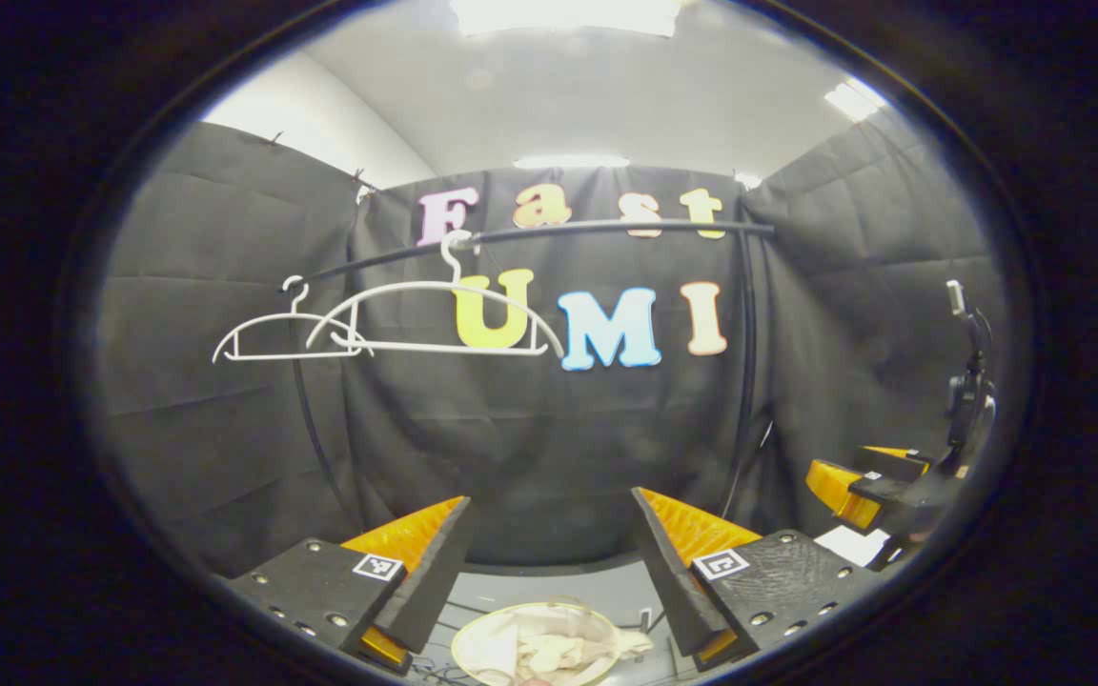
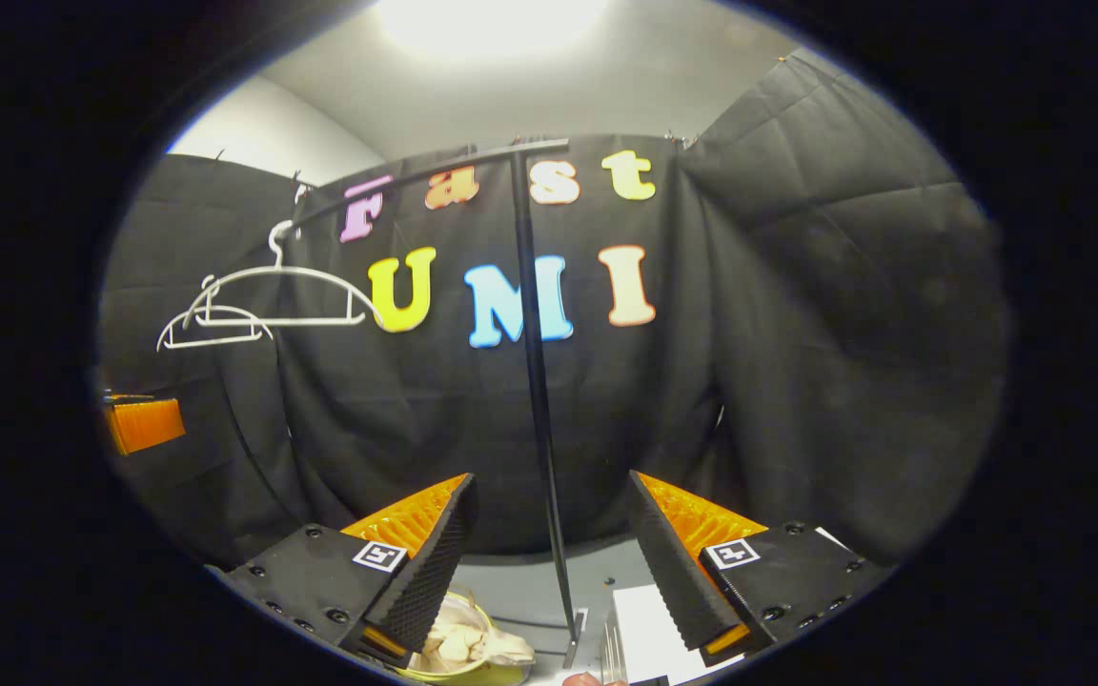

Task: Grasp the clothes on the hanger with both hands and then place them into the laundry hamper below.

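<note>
Both grippers, left gripper (image 1: 549, 562) and right gripper (image 2: 549, 553), show jaws spread wide, gripping nothing; pale clothes (image 1: 549, 648) sit in the hamper (image 1: 473, 634) below.

The left tool (image 1: 549, 572) stands wide open with nothing between its fingers, and the right tool (image 2: 549, 562) likewise. Ahead of the left tool the air is free up to the black rail (image 1: 606, 229), where two bare hangers (image 1: 435, 324) hang side by side, overlapping. The rail's upright post (image 2: 535, 381) rises just in front of the right tool, crossing the gap between its fingers. Below, the hamper (image 1: 473, 636) lies open-topped with pale clothes (image 1: 549, 648) inside. The right tool also shows at the right edge of the left gripper view.
</note>
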`<action>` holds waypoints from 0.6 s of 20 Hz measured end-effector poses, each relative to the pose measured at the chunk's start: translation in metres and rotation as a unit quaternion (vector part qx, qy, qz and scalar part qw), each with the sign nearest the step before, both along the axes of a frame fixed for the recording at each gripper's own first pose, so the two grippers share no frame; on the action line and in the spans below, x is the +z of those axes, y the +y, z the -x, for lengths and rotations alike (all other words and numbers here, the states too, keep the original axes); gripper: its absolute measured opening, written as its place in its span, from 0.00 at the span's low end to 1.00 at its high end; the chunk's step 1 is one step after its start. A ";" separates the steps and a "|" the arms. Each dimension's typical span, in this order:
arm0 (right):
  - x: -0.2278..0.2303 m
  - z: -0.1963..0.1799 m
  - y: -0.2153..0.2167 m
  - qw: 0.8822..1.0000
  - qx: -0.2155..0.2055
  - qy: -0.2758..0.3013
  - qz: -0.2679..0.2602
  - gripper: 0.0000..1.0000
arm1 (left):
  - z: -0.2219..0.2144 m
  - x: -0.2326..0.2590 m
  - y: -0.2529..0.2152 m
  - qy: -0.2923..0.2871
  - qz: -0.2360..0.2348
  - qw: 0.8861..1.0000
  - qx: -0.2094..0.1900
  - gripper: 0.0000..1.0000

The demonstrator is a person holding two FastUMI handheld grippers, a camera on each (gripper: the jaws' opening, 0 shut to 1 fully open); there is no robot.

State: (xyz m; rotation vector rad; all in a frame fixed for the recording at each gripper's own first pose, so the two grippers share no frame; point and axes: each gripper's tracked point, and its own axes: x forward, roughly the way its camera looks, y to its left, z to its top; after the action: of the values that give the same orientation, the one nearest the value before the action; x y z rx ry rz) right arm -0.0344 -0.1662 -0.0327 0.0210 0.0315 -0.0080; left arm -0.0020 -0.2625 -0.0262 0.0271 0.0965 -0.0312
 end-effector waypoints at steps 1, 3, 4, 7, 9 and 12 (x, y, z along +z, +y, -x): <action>0.013 0.007 -0.004 1.000 -0.004 -0.021 -0.011 0.98 | 0.003 0.013 0.000 -0.007 0.000 1.000 0.005 0.94; 0.032 0.019 -0.006 0.998 -0.009 -0.050 -0.037 0.98 | 0.014 0.042 -0.003 -0.035 -0.005 0.999 0.013 0.94; 0.039 0.023 -0.007 0.997 -0.012 -0.057 -0.046 0.98 | 0.021 0.056 -0.002 -0.049 -0.007 0.999 0.017 0.94; 0.049 0.027 -0.005 0.996 -0.028 -0.055 -0.061 0.98 | 0.030 0.071 0.017 -0.060 0.008 0.998 0.020 0.94; 0.054 0.030 -0.004 0.996 -0.043 -0.062 -0.056 0.98 | 0.030 0.077 0.035 -0.071 0.023 0.997 0.010 0.94; 0.053 0.041 -0.002 0.995 -0.062 -0.063 -0.037 0.97 | 0.036 0.079 0.070 -0.088 0.021 0.996 0.012 0.94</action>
State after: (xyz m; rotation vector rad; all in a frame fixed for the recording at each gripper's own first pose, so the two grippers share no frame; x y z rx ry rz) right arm -0.0752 -0.1685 0.0207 0.0968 -0.0960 -0.1292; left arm -0.0380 -0.1924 0.0528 -0.0140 -0.0794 -0.0073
